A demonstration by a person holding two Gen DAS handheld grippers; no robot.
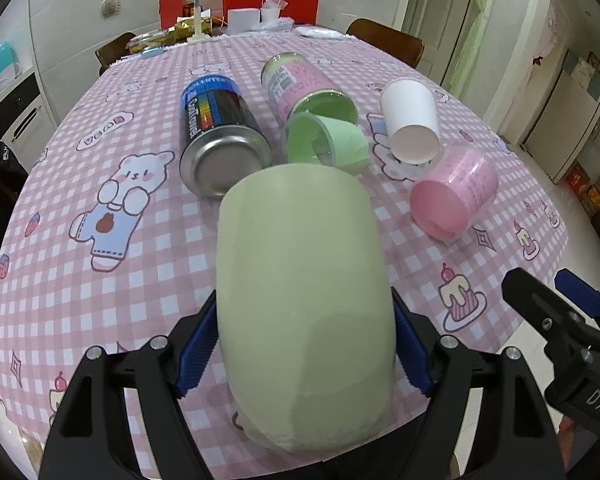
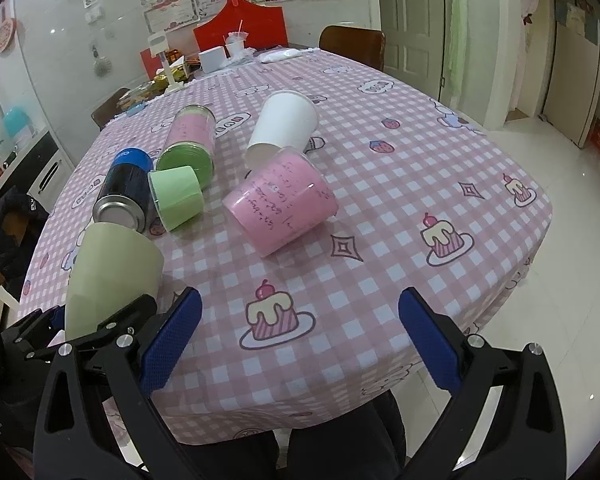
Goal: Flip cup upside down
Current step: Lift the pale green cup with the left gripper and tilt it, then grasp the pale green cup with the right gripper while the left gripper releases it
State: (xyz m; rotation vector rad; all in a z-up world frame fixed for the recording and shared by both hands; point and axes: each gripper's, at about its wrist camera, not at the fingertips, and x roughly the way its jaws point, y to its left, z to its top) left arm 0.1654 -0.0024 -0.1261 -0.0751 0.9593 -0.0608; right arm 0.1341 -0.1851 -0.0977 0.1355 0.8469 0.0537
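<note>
The left hand-held gripper (image 1: 304, 344) pinches the pale green cup (image 1: 300, 300) between its blue pads, holding it tilted above the near part of the checked surface (image 1: 100, 300), base toward the camera. To its right, the right hand-held gripper (image 2: 300, 332) hovers over the near edge with its fingers spread wide, nothing between them. Farther on lie a black spray can (image 1: 216, 140), a small green cup (image 1: 326, 144) and a pink cup (image 1: 452, 192), all on their sides. Beyond these lie a pink-and-green canister (image 1: 300, 84) and a white paper cup (image 1: 410, 120), also toppled.
</note>
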